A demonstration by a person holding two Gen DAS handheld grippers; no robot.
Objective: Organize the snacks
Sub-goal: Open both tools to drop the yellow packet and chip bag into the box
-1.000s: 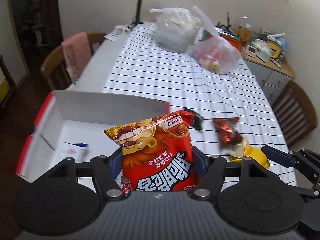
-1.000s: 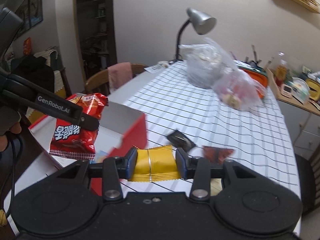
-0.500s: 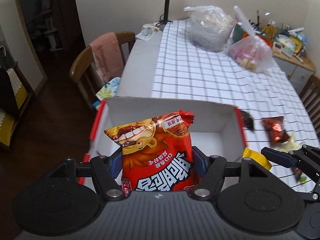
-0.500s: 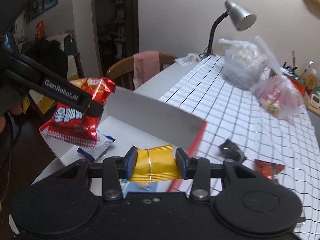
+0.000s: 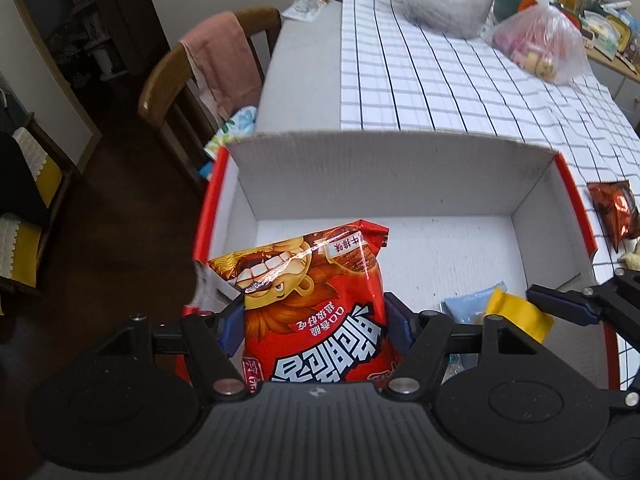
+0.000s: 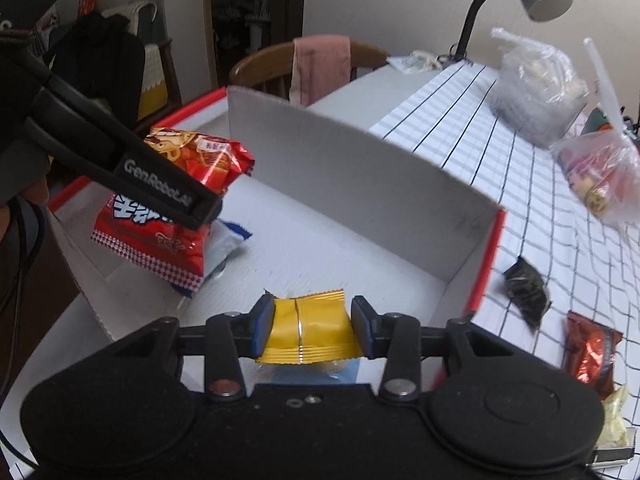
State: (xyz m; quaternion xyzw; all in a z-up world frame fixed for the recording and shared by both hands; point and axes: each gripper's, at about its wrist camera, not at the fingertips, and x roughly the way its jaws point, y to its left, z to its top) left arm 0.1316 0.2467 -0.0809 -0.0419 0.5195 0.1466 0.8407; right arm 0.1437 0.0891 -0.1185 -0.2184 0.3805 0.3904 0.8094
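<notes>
Indoors, checked tablecloth (image 5: 440,80), white box (image 5: 400,184), left tongs (image 5: 316,324) grasping red bag (image 5: 316,300), right tongs (image 6: 314,326) grasping yellow packet (image 6: 308,328).

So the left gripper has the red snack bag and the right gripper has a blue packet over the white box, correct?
Not quite: the right gripper holds a yellow foil packet, not a blue one, per the right wrist view. The rest stands.

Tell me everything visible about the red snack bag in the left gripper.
The red snack bag is a glossy foil packet printed with a grinning cartoon face, white lettering and a checked band along one sealed edge. It looks puffed and unopened. The left gripper clamps it between its blue-padded fingers across its lower half. In the right wrist view it hangs tilted over the near left corner of the white cardboard box, above a blue-and-white packet; contact with that packet cannot be told.
</notes>
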